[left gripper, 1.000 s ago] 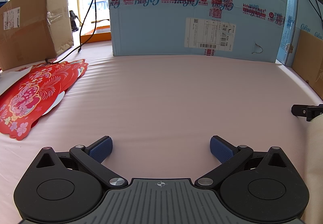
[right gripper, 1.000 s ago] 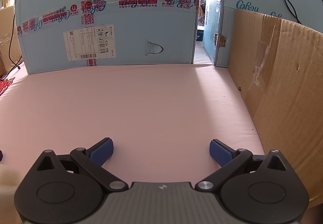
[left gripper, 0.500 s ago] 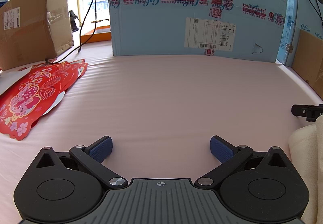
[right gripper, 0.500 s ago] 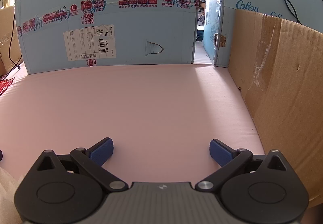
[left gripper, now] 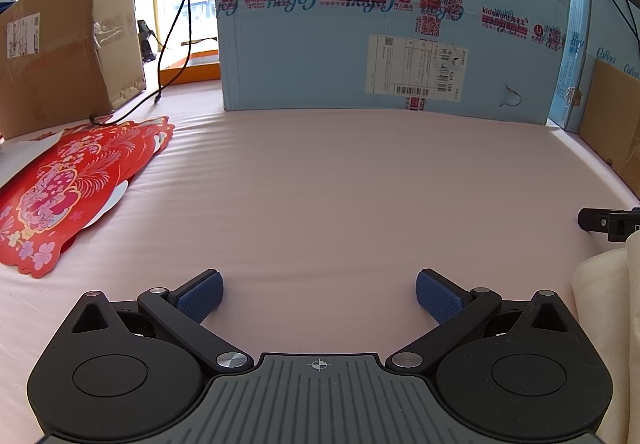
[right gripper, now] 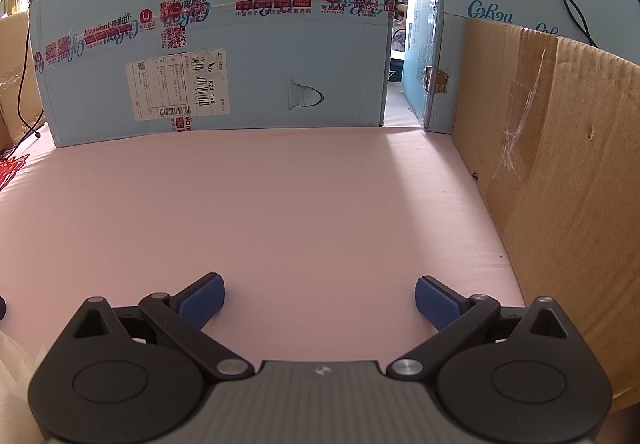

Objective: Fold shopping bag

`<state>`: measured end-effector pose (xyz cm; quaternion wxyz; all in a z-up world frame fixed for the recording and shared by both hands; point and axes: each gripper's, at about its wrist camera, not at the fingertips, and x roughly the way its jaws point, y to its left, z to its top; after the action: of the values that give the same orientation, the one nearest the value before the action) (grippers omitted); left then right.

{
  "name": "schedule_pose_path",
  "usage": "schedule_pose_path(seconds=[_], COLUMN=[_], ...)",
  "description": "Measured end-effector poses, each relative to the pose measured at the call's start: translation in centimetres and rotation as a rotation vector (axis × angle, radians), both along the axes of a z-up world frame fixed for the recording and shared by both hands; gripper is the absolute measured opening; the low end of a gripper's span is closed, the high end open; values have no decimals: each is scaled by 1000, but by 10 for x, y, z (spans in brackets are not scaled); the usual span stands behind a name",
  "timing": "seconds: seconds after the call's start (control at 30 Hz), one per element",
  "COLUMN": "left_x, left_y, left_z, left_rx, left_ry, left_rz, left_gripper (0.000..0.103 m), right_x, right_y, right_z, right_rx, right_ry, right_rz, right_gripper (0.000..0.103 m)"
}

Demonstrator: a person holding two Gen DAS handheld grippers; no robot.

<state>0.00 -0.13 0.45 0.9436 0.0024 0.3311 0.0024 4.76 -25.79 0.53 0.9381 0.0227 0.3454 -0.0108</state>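
A cream fabric bag shows only as a bunched edge at the far right of the left wrist view, and as a pale corner at the lower left of the right wrist view. My left gripper is open and empty over the pink surface, left of the bag. My right gripper is open and empty over the pink surface, right of the bag. A black finger of the right gripper pokes in at the right edge of the left wrist view.
A pink mat covers the table. A large light-blue carton stands at the back. A brown box and red paper cut-outs lie at the left. A brown cardboard wall stands close on the right.
The cream bag has shifted at the right edge of the left wrist view and now shows as a rounded bunch. Both grippers have stayed still and open.
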Motion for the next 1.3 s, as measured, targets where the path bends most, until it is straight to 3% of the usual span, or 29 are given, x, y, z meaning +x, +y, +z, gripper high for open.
schedule_pose_path(seconds=[0.33,0.6,1.07,1.3], left_x=[-4,-19,-42,-65], left_y=[0,7,-11,-22], left_z=[2,15,33,47], left_rx=[4,-50,-26,-63], left_ry=[-20,-116,-165,-215], left_rz=[12,23,-54,-140], left_gripper=[103,103,103,103], right_x=[-1,-12,-51,-77], right_y=[2,3,-1,-7], right_z=[2,11,40,53], right_rx=[6,28,30,33], right_ry=[4,5,-48,-83], right_rz=[9,31,58,70], right_gripper=[103,103,103,103])
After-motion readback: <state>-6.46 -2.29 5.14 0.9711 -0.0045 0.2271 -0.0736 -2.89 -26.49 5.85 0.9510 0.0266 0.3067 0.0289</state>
